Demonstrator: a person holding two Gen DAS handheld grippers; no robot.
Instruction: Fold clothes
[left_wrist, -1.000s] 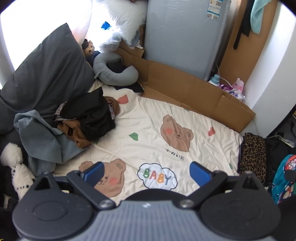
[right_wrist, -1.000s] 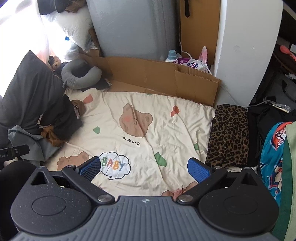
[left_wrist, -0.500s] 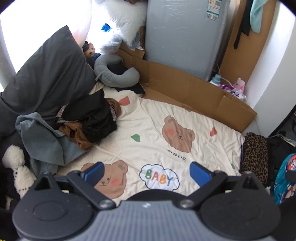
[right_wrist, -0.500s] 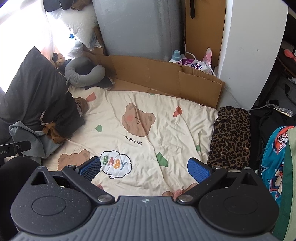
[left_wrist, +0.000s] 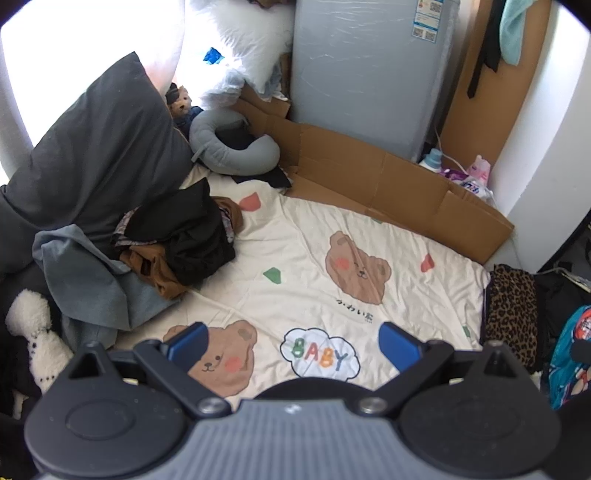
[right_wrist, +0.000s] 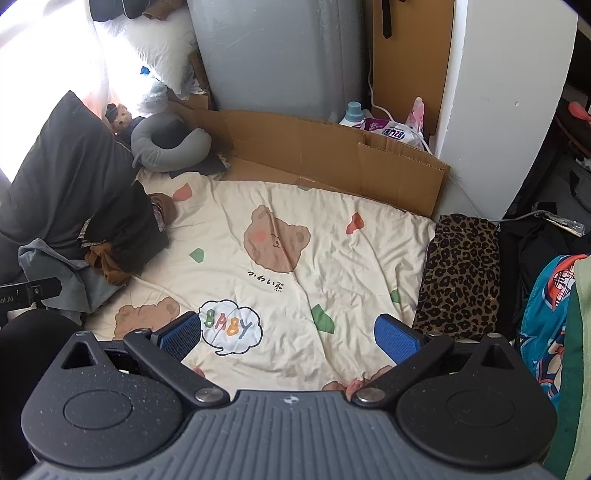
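A heap of unfolded clothes (left_wrist: 177, 240), black, brown and patterned, lies at the left edge of a cream bear-print blanket (left_wrist: 314, 258); in the right wrist view the heap (right_wrist: 122, 243) sits at the left. A grey-blue garment (left_wrist: 85, 277) spreads beside it. My left gripper (left_wrist: 293, 345) hovers open above the blanket's near edge, nothing between its blue pads. My right gripper (right_wrist: 288, 334) is also open and empty, over the "BABY" cloud print (right_wrist: 231, 326). A folded leopard-print piece (right_wrist: 460, 273) lies at the blanket's right edge.
A large dark pillow (left_wrist: 96, 158) and a grey neck pillow (left_wrist: 232, 151) stand at the back left. Flattened cardboard (left_wrist: 388, 188) lines the far side before a grey appliance (left_wrist: 362, 70). Colourful and black fabrics (right_wrist: 546, 295) pile at the right.
Both views have shifted slightly, so the blanket and clothes heap sit a little further right and lower in frame. Both grippers stay open; nothing was picked up.
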